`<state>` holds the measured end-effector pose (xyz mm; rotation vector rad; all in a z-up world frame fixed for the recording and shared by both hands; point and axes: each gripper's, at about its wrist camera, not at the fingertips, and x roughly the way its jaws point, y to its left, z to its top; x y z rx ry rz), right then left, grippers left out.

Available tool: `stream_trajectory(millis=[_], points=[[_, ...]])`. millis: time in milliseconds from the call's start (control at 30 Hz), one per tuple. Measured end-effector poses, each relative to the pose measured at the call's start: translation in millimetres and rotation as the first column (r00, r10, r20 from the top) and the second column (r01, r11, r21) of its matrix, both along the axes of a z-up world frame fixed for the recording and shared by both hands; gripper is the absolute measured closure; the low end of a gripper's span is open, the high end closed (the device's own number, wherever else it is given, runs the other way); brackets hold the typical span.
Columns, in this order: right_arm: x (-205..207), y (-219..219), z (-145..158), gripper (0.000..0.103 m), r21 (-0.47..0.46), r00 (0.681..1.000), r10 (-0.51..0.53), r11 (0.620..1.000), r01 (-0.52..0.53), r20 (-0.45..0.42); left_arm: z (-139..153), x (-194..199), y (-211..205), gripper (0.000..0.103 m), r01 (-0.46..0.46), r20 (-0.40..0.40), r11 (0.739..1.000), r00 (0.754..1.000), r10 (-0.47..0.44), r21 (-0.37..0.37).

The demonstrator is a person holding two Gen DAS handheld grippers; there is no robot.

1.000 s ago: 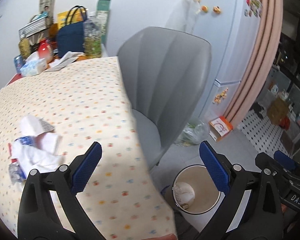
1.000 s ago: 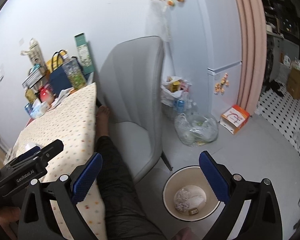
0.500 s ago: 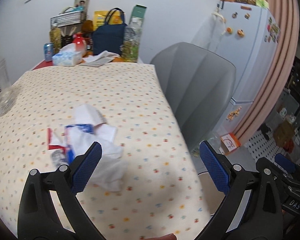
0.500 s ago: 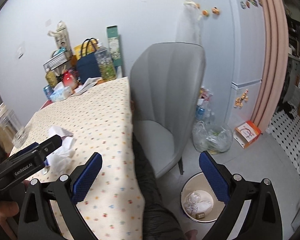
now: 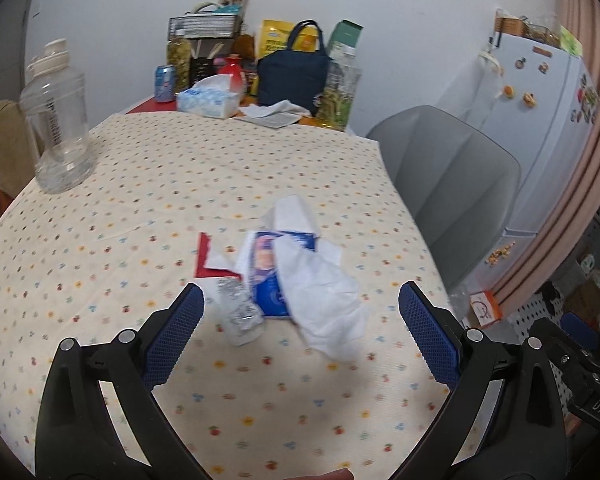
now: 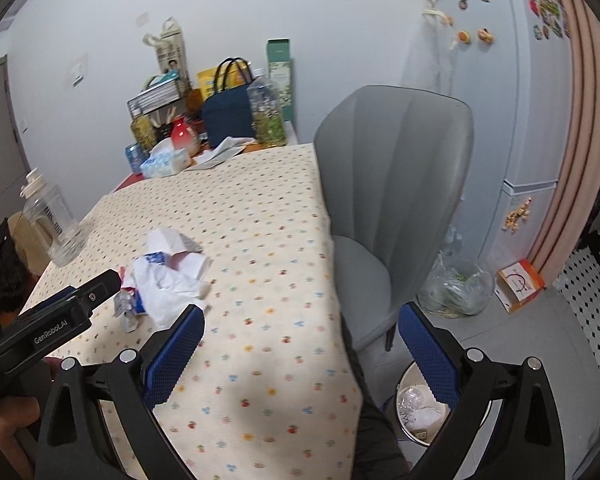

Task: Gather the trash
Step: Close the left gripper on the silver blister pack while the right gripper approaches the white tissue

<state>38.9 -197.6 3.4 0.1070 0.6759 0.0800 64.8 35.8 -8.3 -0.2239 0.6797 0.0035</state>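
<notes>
Over the last second the left gripper [image 5: 300, 316] has swung away from the waste bin [image 6: 420, 412] on the floor and now faces the trash pile [image 5: 288, 276] on the table [image 5: 140, 208]. Its claw is released, both blue pads spread wide with nothing between them, one pad to either side of the pile and just short of it.

The pile lies near the table's right-hand edge. It comprises a crumpled white tissue [image 5: 320, 292], a blue wrapper [image 5: 266, 276] partly under the tissue, a clear crinkled wrapper [image 5: 238, 312] just left of that, and a red scrap [image 5: 206, 256] behind.

The right gripper [image 6: 300, 348] is likewise released and empty, over the table's right-hand edge, with the bin below it beside the grey chair [image 6: 392, 184]. The bin already holds some refuse.

Judgement: one deposit appears complete, and the next pick-up is being lined up. The pile is loose and layered, so a single closure may leave pieces behind.
</notes>
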Motion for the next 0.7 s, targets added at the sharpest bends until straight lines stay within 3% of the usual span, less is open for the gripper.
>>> stream_trajectory(millis=[233, 567, 633, 700], points=[[8, 29, -8, 0.008, -0.018, 0.998, 0.051, 0.999, -0.052, -0.02, -19, -3, 41, 0.006, -0.07, -0.034, 0.997, 0.997, 0.069, -0.034], [21, 49, -25, 0.008, -0.023, 0.994, 0.093, 0.995, -0.094, -0.062, -41, 7, 56, 0.007, -0.085, -0.073, 0.995, 0.994, 0.081, -0.052], [24, 50, -27, 0.008, -0.024, 0.993, 0.093, 0.995, -0.095, -0.066, -44, 11, 54, 0.008, -0.088, -0.076, 0.995, 0.994, 0.084, -0.055], [26, 49, -29, 0.008, -0.023, 0.993, 0.089, 0.996, -0.091, -0.073, -46, 16, 52, 0.018, -0.085, -0.083, 0.995, 0.993, 0.08, -0.06]])
